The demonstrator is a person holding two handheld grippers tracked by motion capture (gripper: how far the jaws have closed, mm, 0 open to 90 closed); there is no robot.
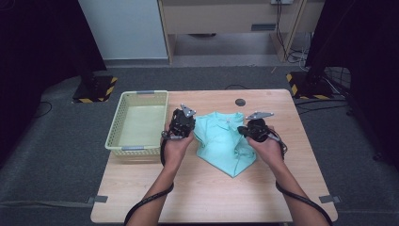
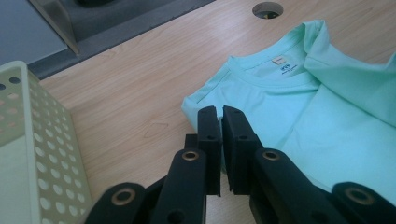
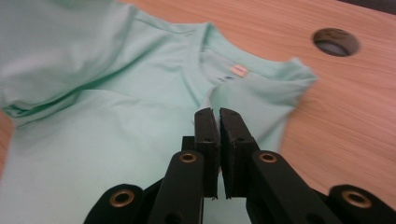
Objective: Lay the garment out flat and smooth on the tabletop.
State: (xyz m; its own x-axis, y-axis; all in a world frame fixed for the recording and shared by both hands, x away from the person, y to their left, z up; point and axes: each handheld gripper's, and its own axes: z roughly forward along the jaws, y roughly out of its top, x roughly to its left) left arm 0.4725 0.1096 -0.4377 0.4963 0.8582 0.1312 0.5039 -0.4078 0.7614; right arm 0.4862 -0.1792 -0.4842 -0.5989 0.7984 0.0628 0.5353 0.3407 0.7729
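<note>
A mint green T-shirt (image 1: 221, 141) lies loosely folded on the wooden table (image 1: 211, 193), its collar and label toward the far side. My left gripper (image 1: 183, 123) is at the shirt's left edge. In the left gripper view its jaws (image 2: 218, 112) are shut over the shirt's (image 2: 327, 116) near corner, with no cloth visible between them. My right gripper (image 1: 251, 129) is over the shirt's right side. Seen in the right gripper view, its jaws (image 3: 216, 113) are shut just above the cloth (image 3: 93, 93) below the collar, nothing visibly pinched.
A pale yellow perforated basket (image 1: 141, 93) stands at the table's left, close beside my left gripper; its wall (image 2: 28, 140) is in the left gripper view. A round cable hole (image 1: 240, 101) lies in the tabletop beyond the shirt. Dark stands flank the table.
</note>
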